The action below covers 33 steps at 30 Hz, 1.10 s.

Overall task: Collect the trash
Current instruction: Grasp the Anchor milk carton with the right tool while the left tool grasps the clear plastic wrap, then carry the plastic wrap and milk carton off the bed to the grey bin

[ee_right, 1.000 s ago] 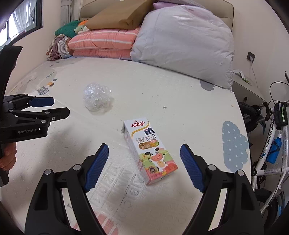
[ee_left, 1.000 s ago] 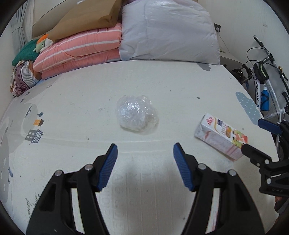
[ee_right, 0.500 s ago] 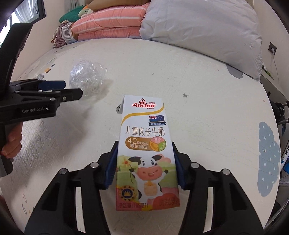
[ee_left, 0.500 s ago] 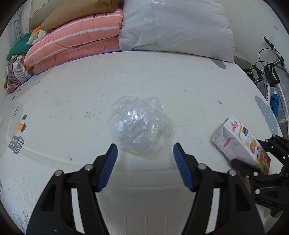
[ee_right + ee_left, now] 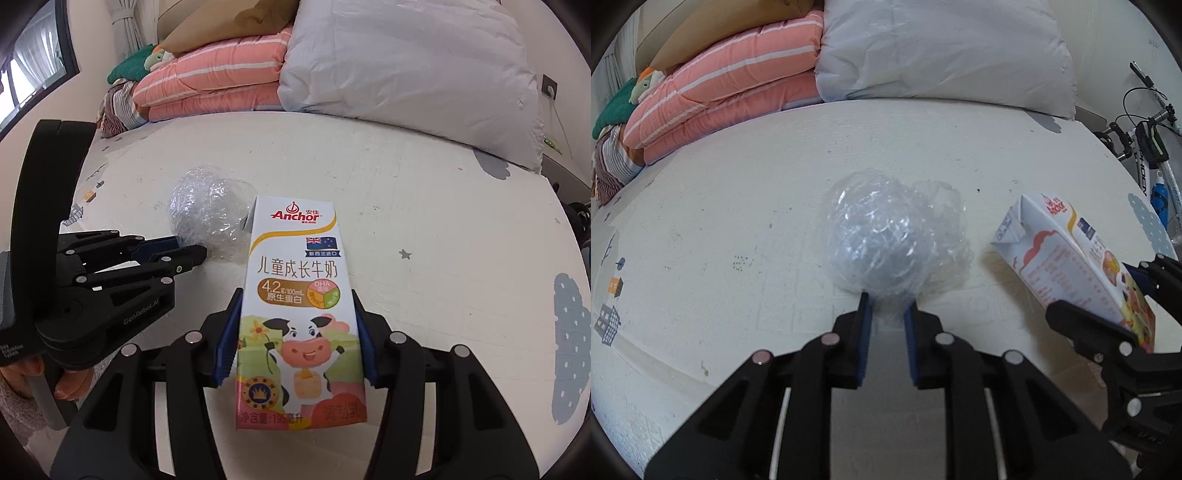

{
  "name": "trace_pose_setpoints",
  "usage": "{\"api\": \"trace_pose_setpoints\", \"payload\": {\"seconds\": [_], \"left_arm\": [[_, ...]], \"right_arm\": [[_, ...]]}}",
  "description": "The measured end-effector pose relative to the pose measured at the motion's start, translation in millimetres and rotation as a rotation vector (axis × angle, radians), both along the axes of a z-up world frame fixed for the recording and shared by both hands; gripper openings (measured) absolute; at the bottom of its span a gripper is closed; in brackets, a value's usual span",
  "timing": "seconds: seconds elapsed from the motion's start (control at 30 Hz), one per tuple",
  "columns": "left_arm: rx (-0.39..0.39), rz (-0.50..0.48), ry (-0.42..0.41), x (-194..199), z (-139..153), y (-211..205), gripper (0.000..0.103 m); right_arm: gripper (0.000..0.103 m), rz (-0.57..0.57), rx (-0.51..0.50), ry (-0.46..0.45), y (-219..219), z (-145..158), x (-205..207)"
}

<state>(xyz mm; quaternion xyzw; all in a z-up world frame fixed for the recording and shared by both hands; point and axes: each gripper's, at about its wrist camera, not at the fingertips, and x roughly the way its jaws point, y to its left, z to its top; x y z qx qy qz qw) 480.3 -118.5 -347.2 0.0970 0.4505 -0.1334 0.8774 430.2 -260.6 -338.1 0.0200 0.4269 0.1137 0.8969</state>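
A crumpled ball of clear plastic wrap (image 5: 886,240) lies on the white mat (image 5: 738,221). My left gripper (image 5: 888,304) is shut on its near edge. It also shows in the right wrist view (image 5: 210,218), with the left gripper (image 5: 184,251) pinching it. My right gripper (image 5: 295,306) is shut on an Anchor milk carton (image 5: 299,314), held upright between the blue pads. In the left wrist view the carton (image 5: 1071,258) sits tilted at the right, in the right gripper (image 5: 1108,299).
Folded pink striped quilts (image 5: 720,99) and a large grey pillow (image 5: 942,51) are stacked at the mat's far edge. A bicycle (image 5: 1148,162) stands off the mat at the right. A window (image 5: 33,74) is at the left.
My left gripper moved forward and closed on the plastic ball. My right gripper, closed on the carton half a second ago, has lifted it slightly.
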Motion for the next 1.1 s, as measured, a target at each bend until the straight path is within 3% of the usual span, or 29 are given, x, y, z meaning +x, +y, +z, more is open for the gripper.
{"api": "trace_pose_setpoints", "payload": {"seconds": [0.2,0.57,0.77,1.1], "left_arm": [[0.012,-0.039,-0.056,-18,10,-7,0.007],[-0.031,-0.040,-0.090,-53,38,-5,0.005],[-0.040,-0.060,-0.105,-99,65,-3,0.005],[-0.064,-0.165,-0.131,-212,106,-28,0.005]], "right_arm": [[0.051,-0.014,-0.009,-0.008,1,7,-12],[0.051,-0.053,0.005,-0.026,-6,30,-45],[0.051,-0.102,0.005,-0.038,-14,54,-94],[0.051,-0.232,0.039,-0.033,-56,77,-213]]}}
